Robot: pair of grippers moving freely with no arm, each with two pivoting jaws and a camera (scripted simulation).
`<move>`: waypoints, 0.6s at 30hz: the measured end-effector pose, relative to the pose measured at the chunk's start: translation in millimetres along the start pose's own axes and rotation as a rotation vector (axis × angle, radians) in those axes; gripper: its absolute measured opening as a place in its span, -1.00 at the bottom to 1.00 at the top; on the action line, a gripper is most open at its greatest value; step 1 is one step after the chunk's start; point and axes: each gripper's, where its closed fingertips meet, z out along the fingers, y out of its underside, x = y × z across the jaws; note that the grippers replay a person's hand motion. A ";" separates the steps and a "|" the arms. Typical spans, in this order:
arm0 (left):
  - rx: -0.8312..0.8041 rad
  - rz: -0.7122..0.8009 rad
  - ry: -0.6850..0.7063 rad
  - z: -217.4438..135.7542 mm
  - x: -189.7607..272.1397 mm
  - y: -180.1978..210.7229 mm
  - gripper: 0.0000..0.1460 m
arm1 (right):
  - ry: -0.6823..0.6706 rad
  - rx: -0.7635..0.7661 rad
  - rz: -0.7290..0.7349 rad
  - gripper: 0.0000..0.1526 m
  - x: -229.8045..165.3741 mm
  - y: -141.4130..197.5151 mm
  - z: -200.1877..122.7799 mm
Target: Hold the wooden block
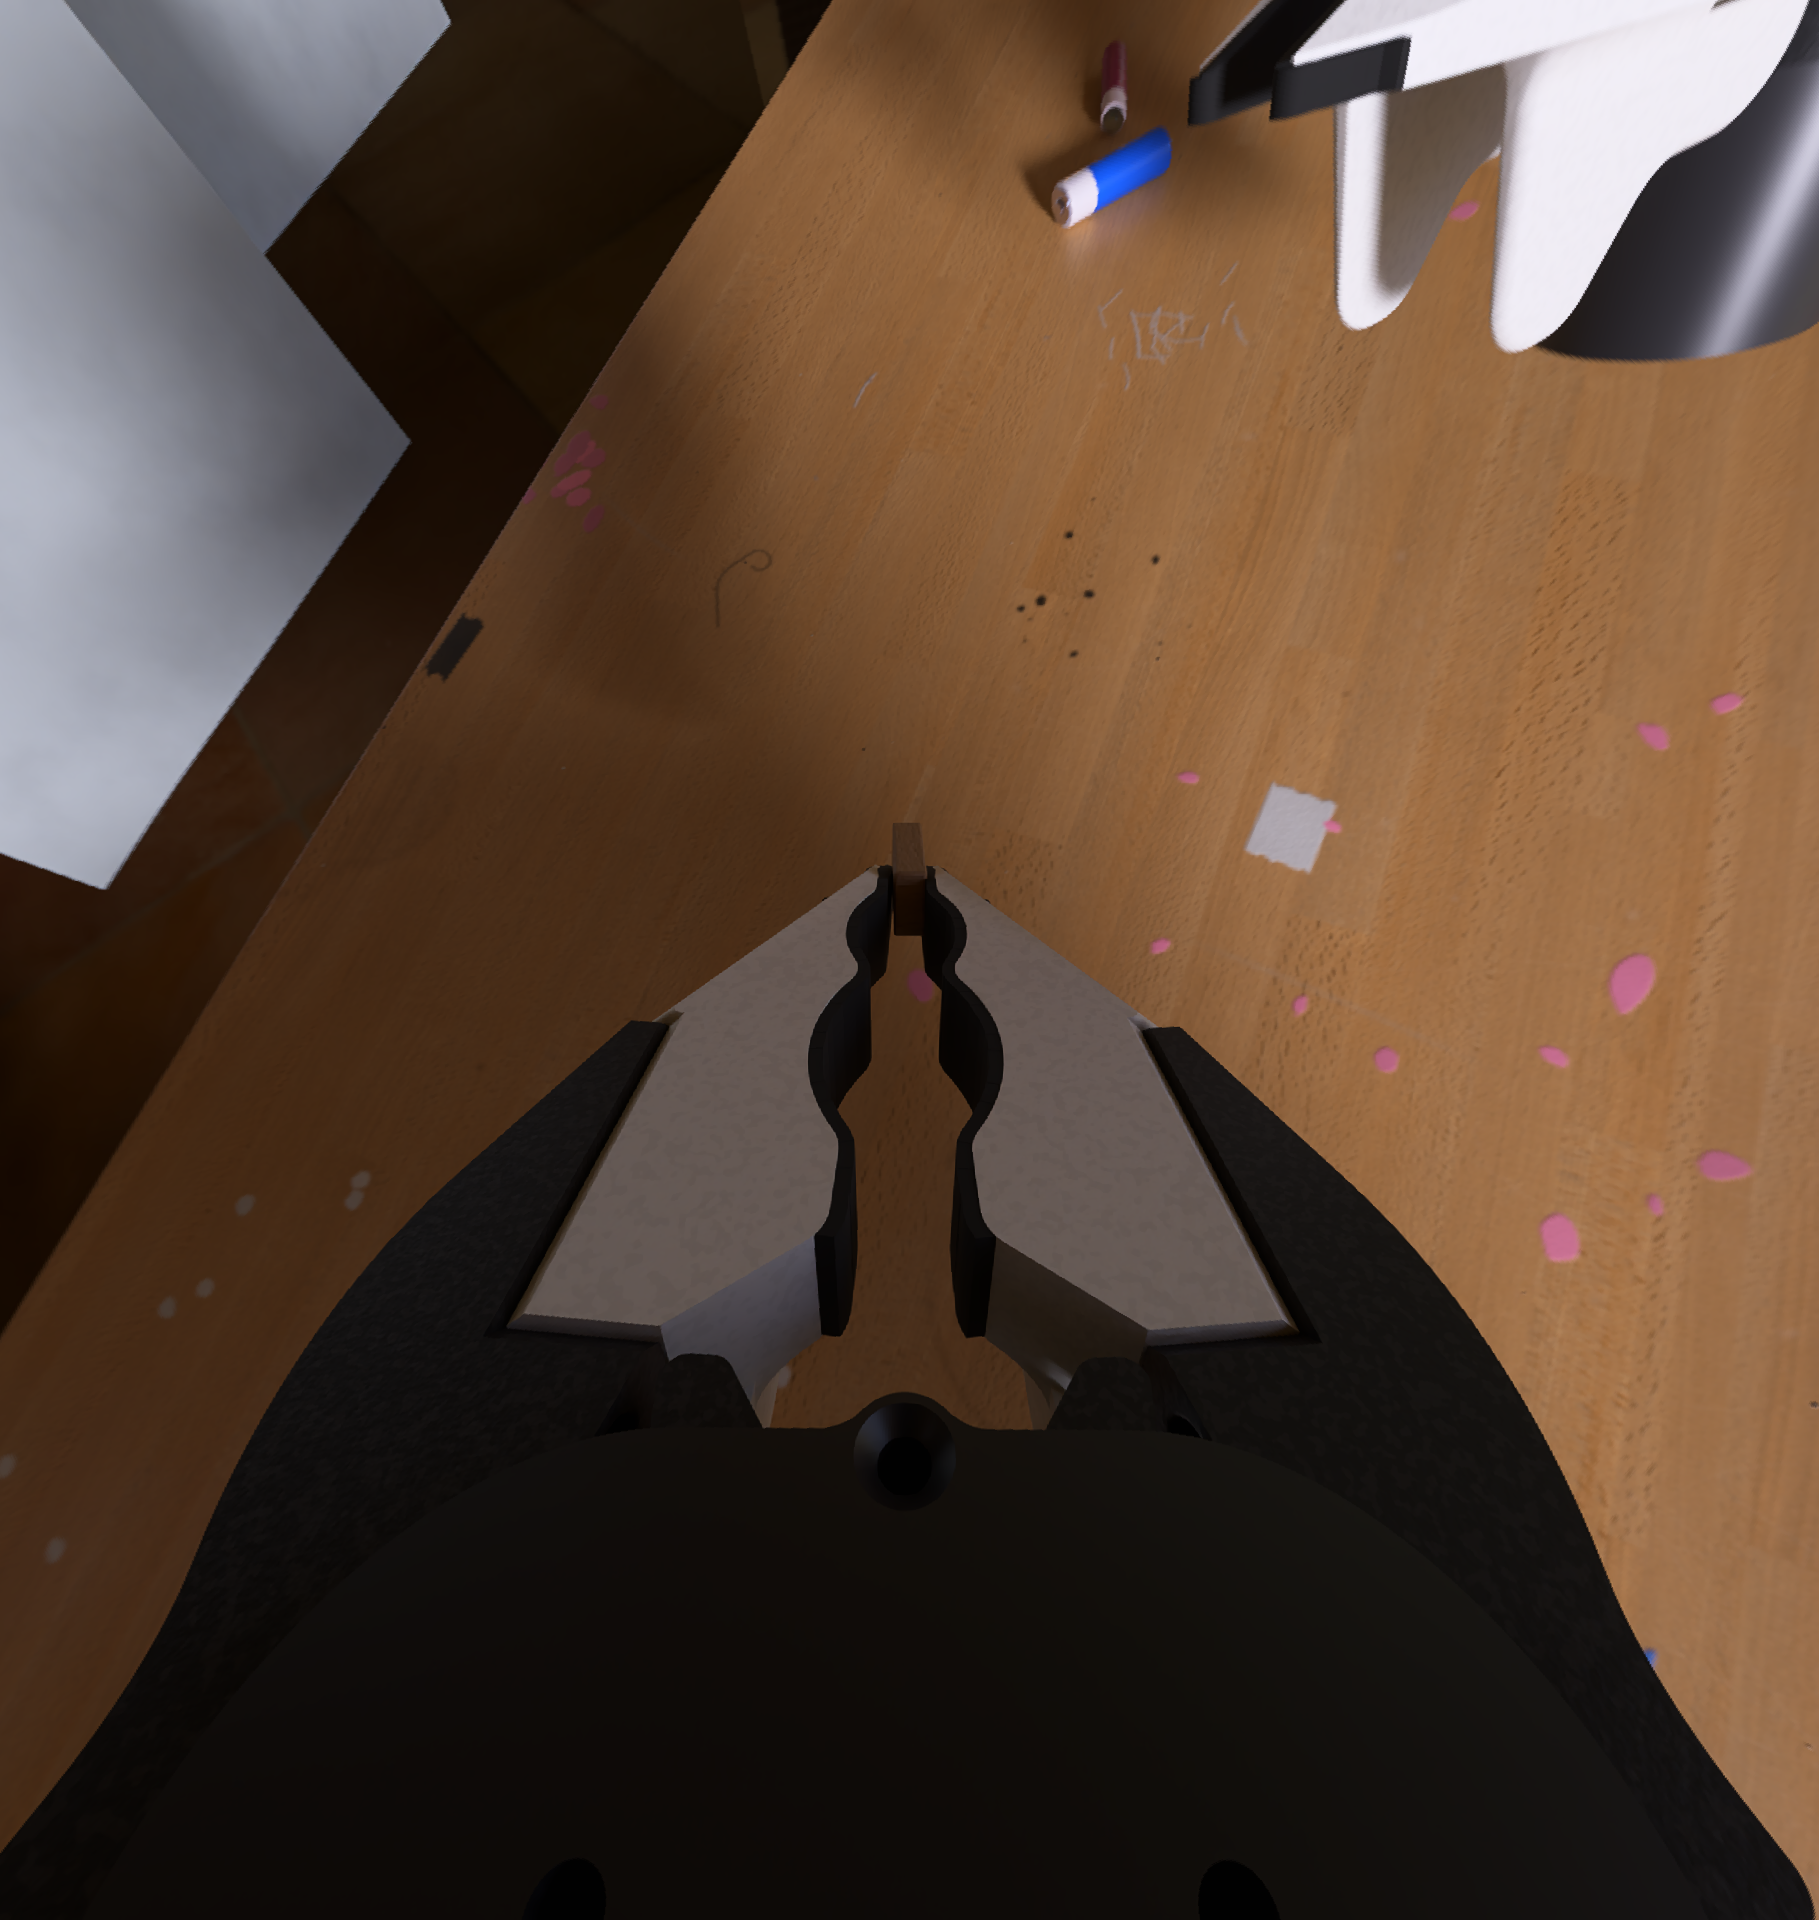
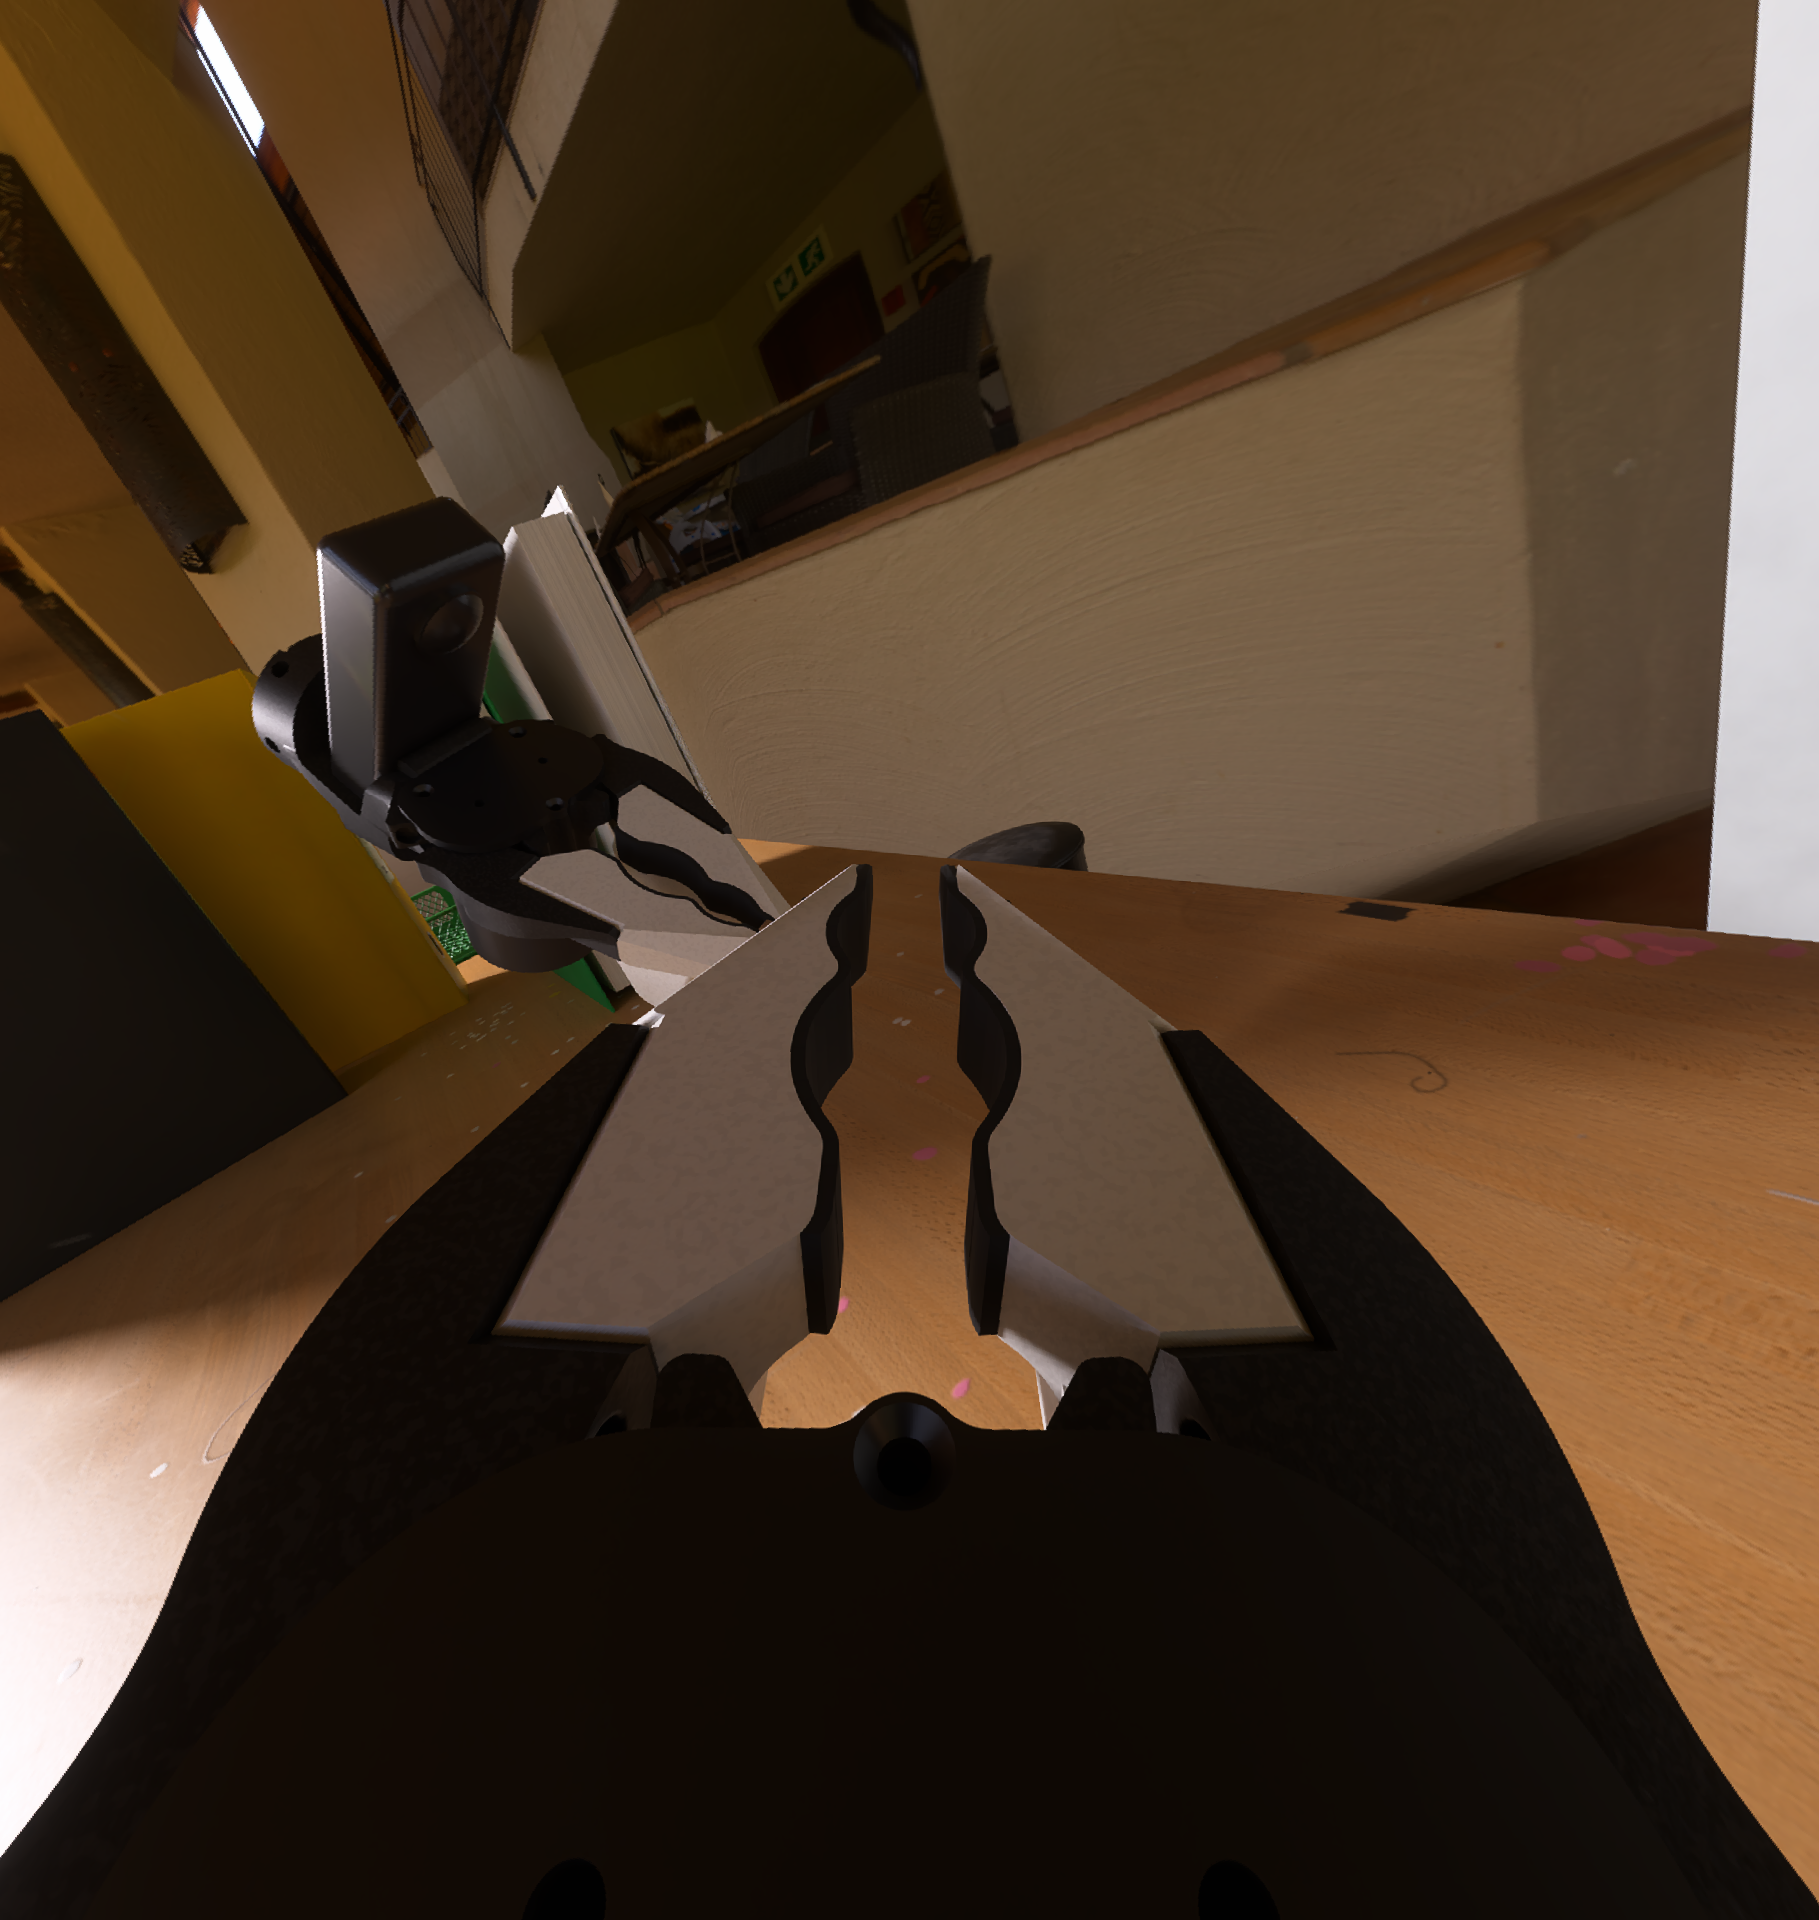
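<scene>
A small brown wooden block [image 1: 907,847] stands upright between the tips of my left gripper [image 1: 907,883], which is shut on it just above the wooden table [image 1: 1300,623]. My right gripper [image 2: 905,883] is open and empty, low over the table [image 2: 1507,1143], facing across it. It also shows at the top right of the left wrist view [image 1: 1445,156], apart from the block. The left gripper shows at the left of the right wrist view [image 2: 572,831]; the block is hidden there behind my right gripper's finger.
A blue and white cylinder [image 1: 1113,171] and a small dark red one [image 1: 1113,83] lie at the far end of the table. Pink spots and a pale square patch [image 1: 1289,826] mark the top. The table's left edge runs diagonally. A dark object [image 2: 1030,842] sits at the far edge.
</scene>
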 end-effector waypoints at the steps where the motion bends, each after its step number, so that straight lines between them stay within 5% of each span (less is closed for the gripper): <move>1: -0.009 0.012 -0.011 0.4 -0.8 1.1 -0.94 | 0.000 -0.001 0.002 -0.83 0.1 0.2 0.0; 18: 0.000 -0.087 -0.015 -1.5 -9.9 4.5 -0.94 | -0.002 -0.014 0.023 -0.83 0.7 3.6 1.1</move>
